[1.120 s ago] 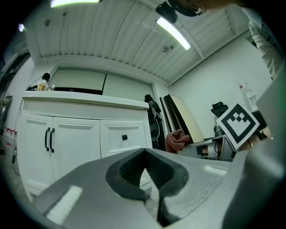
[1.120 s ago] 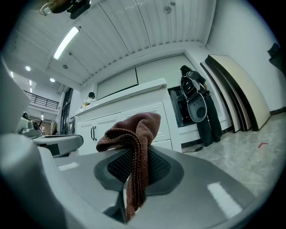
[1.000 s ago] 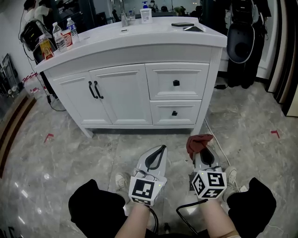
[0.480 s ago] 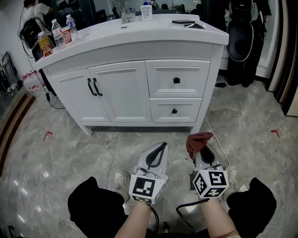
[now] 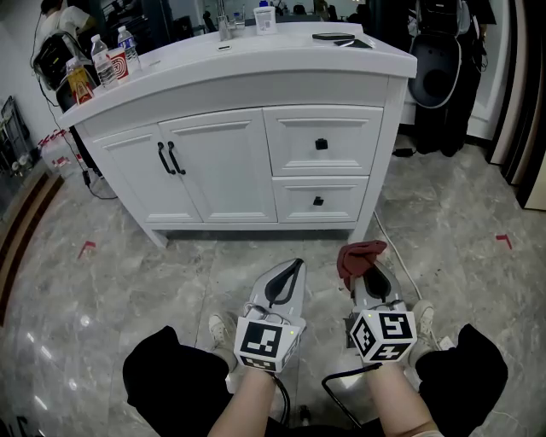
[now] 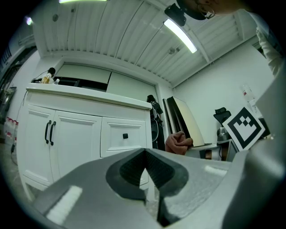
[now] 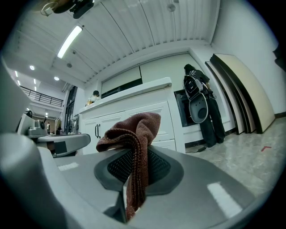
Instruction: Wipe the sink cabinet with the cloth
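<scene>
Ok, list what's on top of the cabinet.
On the cabinet: two water bottles, a red cup, a faucet, a pump bottle, flat dark items. The back of the top is cut off.

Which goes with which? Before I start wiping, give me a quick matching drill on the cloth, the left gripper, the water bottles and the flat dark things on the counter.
Column 1
1. cloth
2. left gripper
3. water bottles
4. flat dark things

Column 2
A. left end of the countertop in the head view
B. jaws shut, nothing between them
C. right end of the countertop in the head view
D. clamped in the right gripper

Pairs: 1-D, 2-B, 3-A, 4-C
</scene>
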`<state>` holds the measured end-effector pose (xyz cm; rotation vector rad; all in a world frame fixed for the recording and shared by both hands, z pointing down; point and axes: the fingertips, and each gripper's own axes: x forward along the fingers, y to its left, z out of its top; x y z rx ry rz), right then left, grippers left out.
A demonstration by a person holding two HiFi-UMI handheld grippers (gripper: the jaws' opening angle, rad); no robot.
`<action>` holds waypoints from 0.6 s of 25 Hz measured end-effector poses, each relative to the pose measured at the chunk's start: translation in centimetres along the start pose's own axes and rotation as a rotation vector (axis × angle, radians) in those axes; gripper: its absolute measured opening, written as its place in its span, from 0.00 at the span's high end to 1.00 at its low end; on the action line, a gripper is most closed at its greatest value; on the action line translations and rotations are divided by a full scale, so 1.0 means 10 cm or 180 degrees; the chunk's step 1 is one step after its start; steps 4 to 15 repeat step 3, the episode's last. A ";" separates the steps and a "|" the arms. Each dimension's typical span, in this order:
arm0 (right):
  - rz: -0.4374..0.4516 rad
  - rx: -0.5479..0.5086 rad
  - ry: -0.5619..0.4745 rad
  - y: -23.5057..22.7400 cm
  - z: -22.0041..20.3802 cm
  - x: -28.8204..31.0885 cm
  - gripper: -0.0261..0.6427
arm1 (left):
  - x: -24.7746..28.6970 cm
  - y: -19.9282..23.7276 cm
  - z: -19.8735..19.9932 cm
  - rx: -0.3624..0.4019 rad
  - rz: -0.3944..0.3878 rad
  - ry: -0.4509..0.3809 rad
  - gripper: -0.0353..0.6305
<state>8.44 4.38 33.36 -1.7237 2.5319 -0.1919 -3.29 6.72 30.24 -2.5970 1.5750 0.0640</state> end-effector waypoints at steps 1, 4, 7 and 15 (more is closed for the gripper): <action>-0.0002 -0.0004 -0.0001 0.00 0.01 0.00 0.83 | 0.00 0.00 -0.01 -0.0004 -0.0010 0.0006 0.95; -0.0005 -0.0011 -0.0002 0.01 0.02 0.00 0.83 | 0.00 -0.02 -0.02 -0.0012 -0.0041 0.0005 0.95; -0.0005 -0.0011 -0.0002 0.01 0.02 0.00 0.83 | 0.00 -0.02 -0.02 -0.0012 -0.0041 0.0005 0.95; -0.0005 -0.0011 -0.0002 0.01 0.02 0.00 0.83 | 0.00 -0.02 -0.02 -0.0012 -0.0041 0.0005 0.95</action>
